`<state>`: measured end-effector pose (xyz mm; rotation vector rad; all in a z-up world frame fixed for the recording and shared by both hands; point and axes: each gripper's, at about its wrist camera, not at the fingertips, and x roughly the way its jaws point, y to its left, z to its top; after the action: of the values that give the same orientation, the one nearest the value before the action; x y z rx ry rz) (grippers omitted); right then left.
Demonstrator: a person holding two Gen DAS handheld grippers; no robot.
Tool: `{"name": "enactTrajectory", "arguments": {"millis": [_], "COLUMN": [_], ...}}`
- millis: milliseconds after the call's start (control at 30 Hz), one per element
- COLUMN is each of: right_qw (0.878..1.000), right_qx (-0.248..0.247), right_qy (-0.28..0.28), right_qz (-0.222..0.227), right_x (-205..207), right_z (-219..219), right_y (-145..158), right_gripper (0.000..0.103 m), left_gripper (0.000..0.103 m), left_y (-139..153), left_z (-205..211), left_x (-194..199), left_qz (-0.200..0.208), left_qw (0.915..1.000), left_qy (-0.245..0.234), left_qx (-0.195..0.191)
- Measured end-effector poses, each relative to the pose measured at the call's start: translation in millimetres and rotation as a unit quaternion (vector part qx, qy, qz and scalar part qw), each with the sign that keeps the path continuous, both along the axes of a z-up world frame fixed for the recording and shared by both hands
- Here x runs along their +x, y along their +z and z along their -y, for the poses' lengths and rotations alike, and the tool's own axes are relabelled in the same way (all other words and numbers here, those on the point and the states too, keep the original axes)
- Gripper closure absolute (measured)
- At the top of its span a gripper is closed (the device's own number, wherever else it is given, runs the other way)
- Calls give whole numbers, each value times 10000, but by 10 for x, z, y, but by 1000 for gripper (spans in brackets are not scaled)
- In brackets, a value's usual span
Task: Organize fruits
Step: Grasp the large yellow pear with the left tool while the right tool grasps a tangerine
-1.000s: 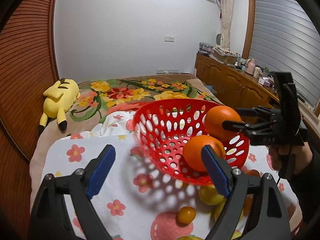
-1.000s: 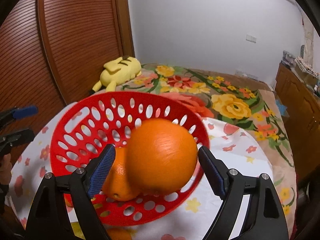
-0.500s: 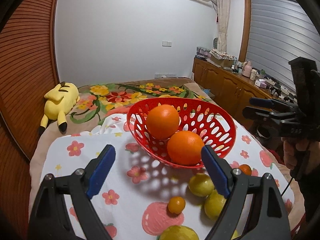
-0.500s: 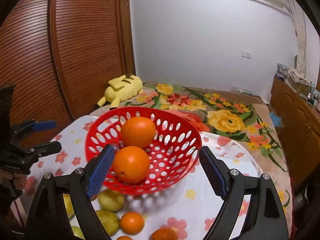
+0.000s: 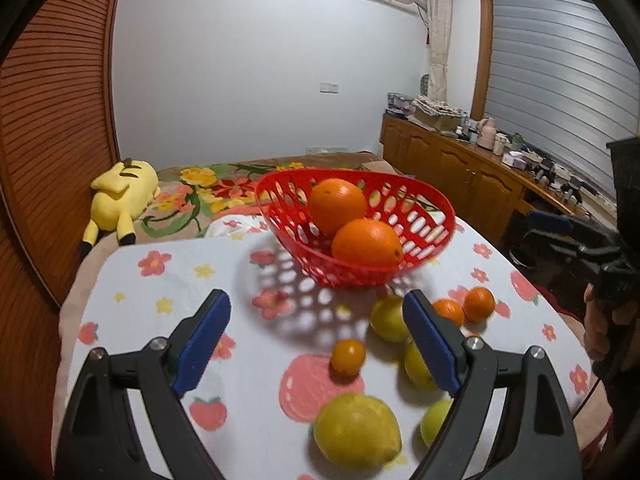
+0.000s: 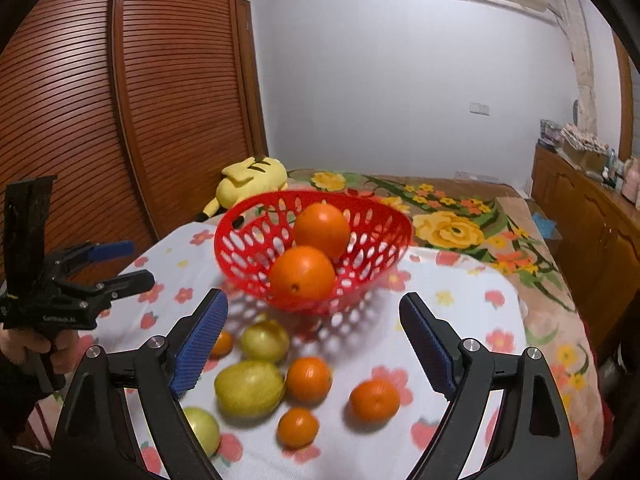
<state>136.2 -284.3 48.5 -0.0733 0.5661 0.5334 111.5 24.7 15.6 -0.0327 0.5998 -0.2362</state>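
A red perforated basket (image 5: pixel 434 210) (image 6: pixel 384 220) stands on the flowered tablecloth and holds two large oranges (image 5: pixel 366 242) (image 6: pixel 302 274). In front of it lie several loose fruits: yellow lemons (image 5: pixel 356 432) (image 6: pixel 250 388) and small mandarins (image 5: pixel 348 356) (image 6: pixel 374 400). My left gripper (image 5: pixel 316 340) is open and empty, above the cloth near the lemons. My right gripper (image 6: pixel 314 344) is open and empty, above the loose fruit. Each gripper also shows at the edge of the other's view: the left gripper (image 6: pixel 120 264), the right gripper (image 5: pixel 560 232).
The table (image 5: pixel 132 300) stands against a bed with a flowered blanket (image 6: pixel 448 216) and a yellow plush toy (image 5: pixel 120 196). A slatted wooden wardrobe (image 6: pixel 100 120) is on the left, a wooden sideboard (image 5: pixel 460 168) on the right.
My right gripper let go of the orange, which now lies in the basket. Both grippers have pulled back from the basket, so more of the loose fruit shows.
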Motion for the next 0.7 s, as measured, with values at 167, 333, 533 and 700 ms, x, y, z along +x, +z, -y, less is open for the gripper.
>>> {"name": "enactTrajectory", "arguments": {"millis": [167,333,533,700], "right_qw": [9999,9993,9981,9965], "right_qx": [18,19,-145,-225], "right_qy": [-100,-173,-148,-57], "right_qz": [-106,-325,-584,-808], "right_x": [-198,-315,-342,-322], "right_z": [56,120,101,62], "right_y": [-193,-426,-665,-825], "right_gripper": [14,23,41,57], "left_gripper": [12,12,12,12], "left_y": [-84,-200,-349,-469], "left_z": [-7,40,62,44], "left_x": [-158,-239,-286,-304], "left_qz": [-7,-83,-245,-433], "left_qw": [10000,9998,9996,9990], "left_qy": [-59,-179,-72,-142], "left_qx": [-36,-15,91,-43]}}
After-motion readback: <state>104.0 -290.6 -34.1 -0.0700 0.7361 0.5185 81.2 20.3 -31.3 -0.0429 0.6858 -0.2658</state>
